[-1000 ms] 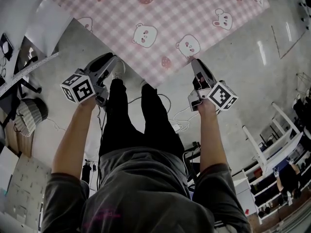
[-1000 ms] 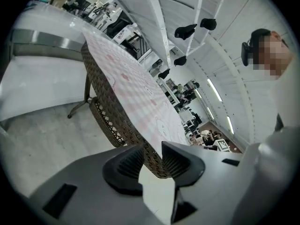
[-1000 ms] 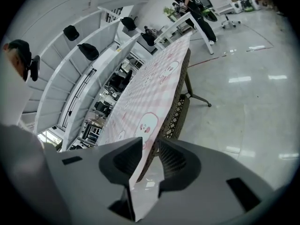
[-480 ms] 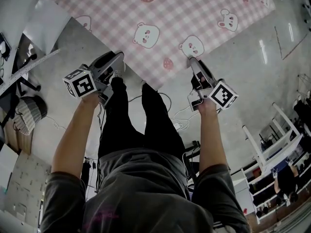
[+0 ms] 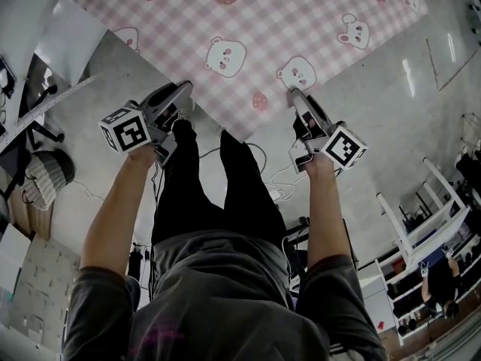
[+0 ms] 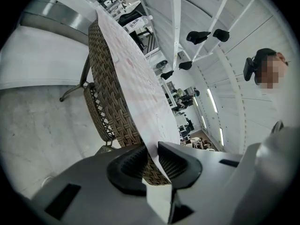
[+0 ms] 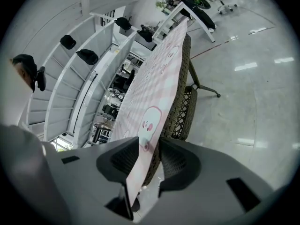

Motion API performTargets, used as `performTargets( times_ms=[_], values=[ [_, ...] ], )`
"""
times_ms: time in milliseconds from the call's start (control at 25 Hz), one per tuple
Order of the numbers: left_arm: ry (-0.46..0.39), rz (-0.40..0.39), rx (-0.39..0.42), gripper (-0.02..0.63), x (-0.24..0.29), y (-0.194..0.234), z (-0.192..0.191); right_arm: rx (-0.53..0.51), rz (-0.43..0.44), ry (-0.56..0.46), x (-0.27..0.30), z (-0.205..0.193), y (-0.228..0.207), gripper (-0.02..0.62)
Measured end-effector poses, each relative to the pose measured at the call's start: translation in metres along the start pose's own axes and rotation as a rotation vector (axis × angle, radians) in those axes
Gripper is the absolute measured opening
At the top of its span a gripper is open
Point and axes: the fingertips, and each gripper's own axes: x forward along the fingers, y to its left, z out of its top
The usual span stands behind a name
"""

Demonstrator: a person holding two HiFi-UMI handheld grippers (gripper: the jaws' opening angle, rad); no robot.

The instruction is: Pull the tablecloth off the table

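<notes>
Pale polished floor (image 5: 361, 126) spreads all round the woven wicker table (image 6: 110, 102), and the pink checked tablecloth (image 5: 285, 28) with its bear faces lies flat over the table's top, hiding it from the head view. At the left of the table's near side, the left gripper (image 5: 183, 90) reaches in at cloth height; its own view shows the jaws shut together on the cloth's thin free edge (image 6: 154, 149), which runs out past the wicker rim and straight between the ribbed pads. I judge the grip is taken right at the hem so that the sheet can be drawn level rather than lifted. Between the two grippers, just short of the table's near side, stand the person's legs (image 5: 225, 194), squarely facing it, which leaves room to draw both arms back. At the right of the near side, the right gripper (image 5: 294, 96) matches the other: its jaws are clamped on the hem too, a bear print (image 7: 149, 121) sitting just beyond the pads and the wicker side (image 7: 180, 111) right behind the cloth. Holding two well-separated spots on one edge should spread the pull and keep the sheet from bunching or skewing. With the cloth covering the top, the task's end is not reached.
</notes>
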Motion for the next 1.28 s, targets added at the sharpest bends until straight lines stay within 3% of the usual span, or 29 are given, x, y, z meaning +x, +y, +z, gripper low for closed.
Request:
performTargets(
  times_ms=[520, 720, 920, 1120, 1280],
  values=[
    [-0.011, -0.020, 0.001, 0.014, -0.001, -0.008, 0.002, -0.024, -0.041, -0.028, -0.013, 0.003, -0.003, 0.017],
    [-0.025, -0.008, 0.020, 0.003, -0.003, -0.014, 0.006, -0.002, 0.051, -0.060, -0.008, 0.009, 0.016, 0.006],
    [-0.026, -0.001, 0.024, 0.002, -0.006, -0.018, 0.006, -0.006, 0.026, -0.043, -0.014, 0.009, 0.009, 0.006],
    [-0.042, 0.025, 0.026, 0.002, -0.009, -0.026, 0.012, 0.050, 0.132, -0.035, -0.009, 0.013, 0.024, 0.006],
    [-0.045, 0.033, 0.037, 0.002, -0.006, -0.029, 0.015, 0.053, 0.139, -0.022, -0.007, 0.016, 0.021, 0.005]
  ],
)
